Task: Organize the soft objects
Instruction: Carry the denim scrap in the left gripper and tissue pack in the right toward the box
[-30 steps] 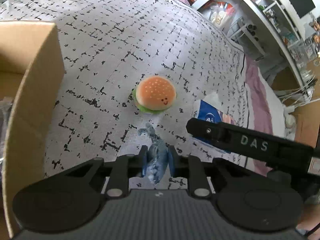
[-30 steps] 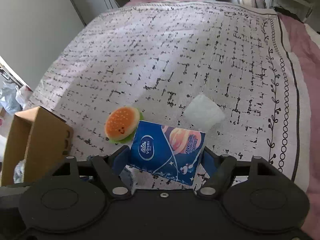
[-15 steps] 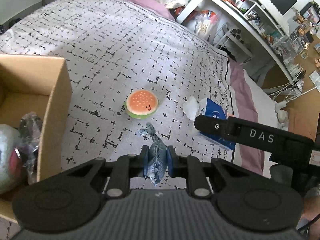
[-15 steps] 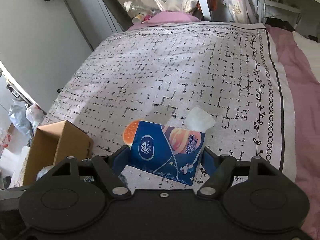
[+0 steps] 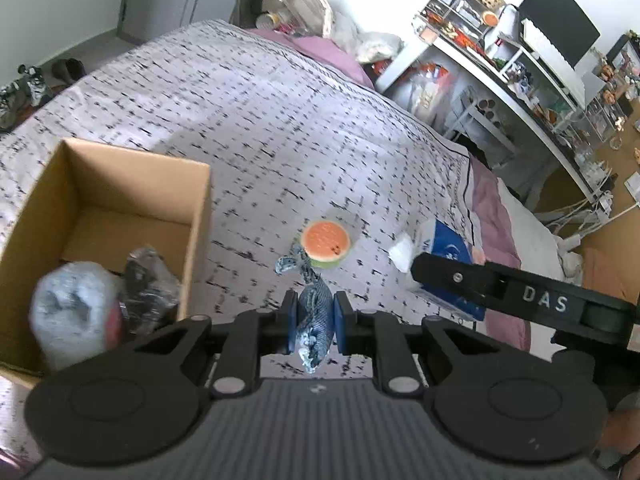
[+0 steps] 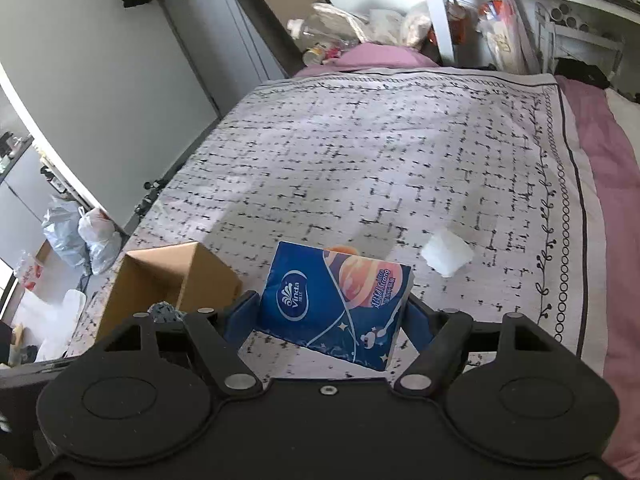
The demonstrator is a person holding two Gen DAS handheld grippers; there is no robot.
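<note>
1. Left gripper [image 5: 314, 318]: jaws nearly closed, clamped on a blue knotted rag [image 5: 314, 312]; its tail sticks out forward past the fingertips. Held in the air above the bed [image 5: 280, 120], just right of the box [image 5: 196, 240].
2. Right gripper [image 6: 334, 308]: jaws wide, clamped on the two sides of a tissue pack [image 6: 340, 300], also off the bed.
3. Box sits at the bed's left edge, top open. Inside: a grey-blue plush [image 5: 72, 312] and a dark crinkled item [image 5: 148, 288]; blurred, can't identify either.
4. On the bed, near the middle: burger toy [image 5: 326, 242] and a white tissue [image 6: 446, 257], apart from each other.
5. Step, as I read it: carry phase, both loads lifted, neither in the box.
6. Next: swing left over the box opening, clear the near wall, open the left jaws. Then the pack, same route; it's wide, so drop it into the free back half.
</note>
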